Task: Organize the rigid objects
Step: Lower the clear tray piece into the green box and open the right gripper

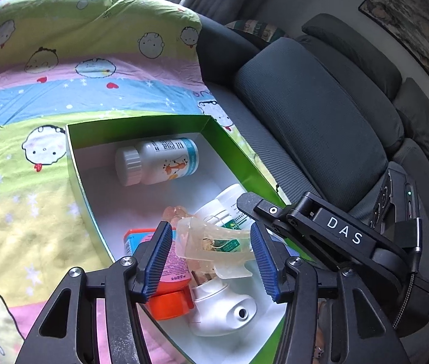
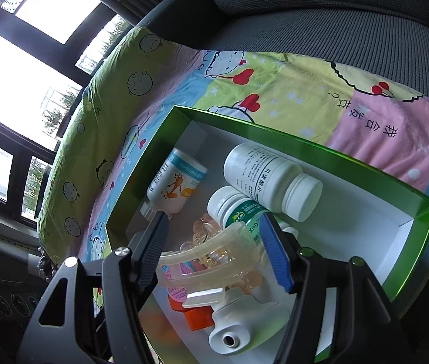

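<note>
Bottles [image 2: 270, 179] lie loose in the green box [image 1: 235, 151], gathered there for tidying, while both grippers [image 1: 211, 261] [image 2: 214, 254] hang part-open, pads clear of the clip [image 2: 211, 261] resting on the near pile.

**A home living room, seen around a sofa**

This is a lived-in domestic room. A dark grey upholstered sofa [image 1: 314, 115] with thick back cushions fills the right side, and a child's cartoon-print bedsheet [image 1: 72, 69] in green, pink and blue bands is spread over its seat. Framed pictures [image 1: 408, 21] hang on the pale wall behind. A large dark-framed window [image 2: 32, 69] lets in daylight, with trees outside. A green cardboard box [image 2: 336, 157] of household medicine bottles [image 2: 272, 176] sits on the sheet.
</note>
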### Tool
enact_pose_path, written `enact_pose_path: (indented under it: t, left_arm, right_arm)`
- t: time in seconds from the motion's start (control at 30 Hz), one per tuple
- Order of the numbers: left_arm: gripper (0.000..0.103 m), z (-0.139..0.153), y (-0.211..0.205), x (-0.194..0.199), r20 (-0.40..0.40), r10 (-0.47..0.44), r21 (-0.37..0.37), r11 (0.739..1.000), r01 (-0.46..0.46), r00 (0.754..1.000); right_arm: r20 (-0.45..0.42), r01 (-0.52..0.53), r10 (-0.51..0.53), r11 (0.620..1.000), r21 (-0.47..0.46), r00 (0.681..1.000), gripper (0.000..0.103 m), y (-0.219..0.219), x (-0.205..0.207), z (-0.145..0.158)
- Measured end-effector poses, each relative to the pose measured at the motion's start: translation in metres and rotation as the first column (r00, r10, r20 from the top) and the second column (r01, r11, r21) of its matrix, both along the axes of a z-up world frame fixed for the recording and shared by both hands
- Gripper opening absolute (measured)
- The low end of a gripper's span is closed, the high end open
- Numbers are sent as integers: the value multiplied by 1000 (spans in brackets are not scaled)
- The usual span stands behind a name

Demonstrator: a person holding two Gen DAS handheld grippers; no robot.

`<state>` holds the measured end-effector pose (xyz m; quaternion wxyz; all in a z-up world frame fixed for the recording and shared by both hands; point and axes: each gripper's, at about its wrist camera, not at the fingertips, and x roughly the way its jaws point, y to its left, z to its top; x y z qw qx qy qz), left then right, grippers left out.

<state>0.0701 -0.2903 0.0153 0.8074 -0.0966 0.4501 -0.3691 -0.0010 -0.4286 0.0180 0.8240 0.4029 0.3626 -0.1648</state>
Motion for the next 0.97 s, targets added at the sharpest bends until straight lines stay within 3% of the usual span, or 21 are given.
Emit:
enact_pose_path:
  t: [0.1, 0.23, 0.3, 0.53, 0.7, 0.97]
  left_arm:
    - [71, 6, 4, -7, 43, 0, 24, 1000, -1, 999]
    - [80, 12, 10, -14, 92, 16, 74, 997, -23, 996]
    - [86, 15, 14, -17, 108, 20, 102, 994, -31, 994]
    - [89, 26, 29, -27, 165, 32, 147, 987, -57, 986]
    - [91, 25, 37, -28, 172, 42, 167, 983, -71, 984]
    - [91, 30, 47, -36, 180, 23, 152, 987, -51, 983]
  right_arm:
    - [-7, 9, -9, 1000, -25, 1000, 68, 0, -1, 3]
    - [-17, 17, -18, 998, -61, 1000, 74, 2, -4, 9]
    - [-32, -2, -1, 995, -102, 999, 83, 6, -3, 13]
    - [-14, -43, 41, 981, -189, 999, 92, 18, -10, 33]
    - [-42, -11, -2, 950, -311, 999, 94, 27, -19, 48]
    - [-98, 1, -43, 916, -401, 994, 96, 25, -26, 53]
